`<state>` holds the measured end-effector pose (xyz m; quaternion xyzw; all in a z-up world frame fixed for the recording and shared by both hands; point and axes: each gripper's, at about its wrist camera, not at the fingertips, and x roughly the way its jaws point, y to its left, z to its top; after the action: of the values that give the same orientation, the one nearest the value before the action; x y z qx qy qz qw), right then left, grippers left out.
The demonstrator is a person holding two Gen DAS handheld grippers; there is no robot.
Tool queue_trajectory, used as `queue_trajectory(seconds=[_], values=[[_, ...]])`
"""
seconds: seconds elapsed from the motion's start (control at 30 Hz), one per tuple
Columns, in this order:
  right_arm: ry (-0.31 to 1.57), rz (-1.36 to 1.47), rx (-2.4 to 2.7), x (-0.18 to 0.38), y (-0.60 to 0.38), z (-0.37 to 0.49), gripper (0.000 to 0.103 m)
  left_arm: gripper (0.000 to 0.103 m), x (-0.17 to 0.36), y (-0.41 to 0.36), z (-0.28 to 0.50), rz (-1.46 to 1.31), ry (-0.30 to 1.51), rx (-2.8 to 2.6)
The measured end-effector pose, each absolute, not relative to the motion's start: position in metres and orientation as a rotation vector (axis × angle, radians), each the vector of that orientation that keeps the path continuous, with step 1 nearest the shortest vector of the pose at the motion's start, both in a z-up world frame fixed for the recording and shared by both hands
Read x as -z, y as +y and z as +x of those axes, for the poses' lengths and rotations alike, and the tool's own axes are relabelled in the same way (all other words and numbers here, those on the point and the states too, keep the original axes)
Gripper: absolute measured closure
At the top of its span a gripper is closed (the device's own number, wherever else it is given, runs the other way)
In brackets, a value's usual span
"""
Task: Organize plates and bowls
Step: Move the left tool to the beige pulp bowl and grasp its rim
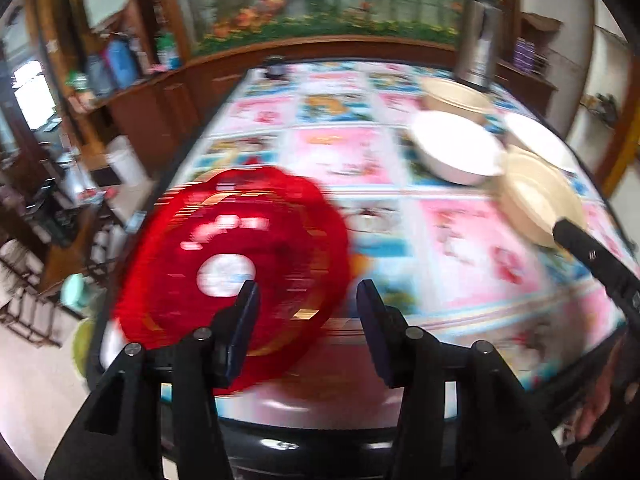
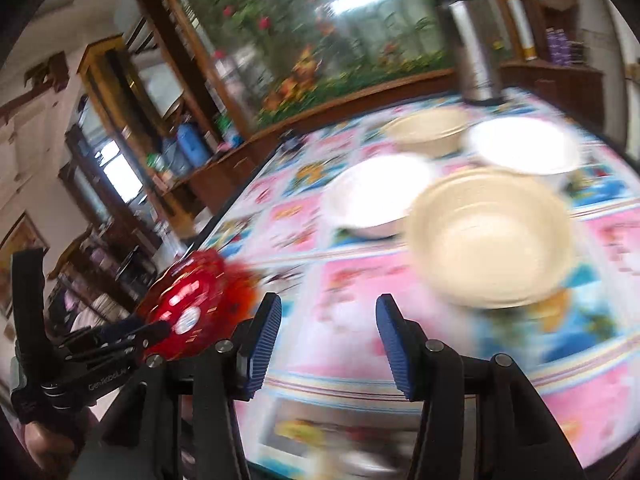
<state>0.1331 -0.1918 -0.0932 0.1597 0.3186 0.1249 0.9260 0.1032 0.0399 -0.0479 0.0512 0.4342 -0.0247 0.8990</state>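
A red see-through plate (image 1: 240,256) with a scalloped rim lies on the patterned tablecloth (image 1: 340,152) near the table's front left corner. My left gripper (image 1: 308,300) stands open over the plate's right edge, its pads not pressing on it. To the right stand a cream bowl (image 1: 536,196), a white bowl (image 1: 456,148), a second white bowl (image 1: 536,140) and a far cream bowl (image 1: 456,96). My right gripper (image 2: 328,312) is open with nothing between its pads, short of the near cream bowl (image 2: 492,236). The red plate (image 2: 192,312) shows at lower left. Everything is motion-blurred.
A tall steel flask (image 1: 480,40) stands at the table's far right corner, behind the bowls. A small dark object (image 1: 276,66) sits at the far edge. Wooden cabinets (image 1: 132,92) with bottles line the left wall, beyond the table's left edge.
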Motion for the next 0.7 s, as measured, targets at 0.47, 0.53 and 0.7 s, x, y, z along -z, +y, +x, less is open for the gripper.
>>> queue_trajectory(seconds=[0.47, 0.53, 0.7], values=[[0.615, 0.543, -0.085, 0.097, -0.346, 0.127, 0.046, 0.046, 0.048, -0.074, 0.164, -0.051, 1.071, 0.270], [0.656, 0.597, -0.104, 0.102, -0.358, 0.140, 0.046, 0.046, 0.050, -0.087, 0.178, -0.063, 1.088, 0.271], [0.729, 0.692, -0.152, 0.116, -0.370, 0.171, 0.046, 0.046, 0.055, -0.108, 0.199, -0.096, 1.158, 0.278]])
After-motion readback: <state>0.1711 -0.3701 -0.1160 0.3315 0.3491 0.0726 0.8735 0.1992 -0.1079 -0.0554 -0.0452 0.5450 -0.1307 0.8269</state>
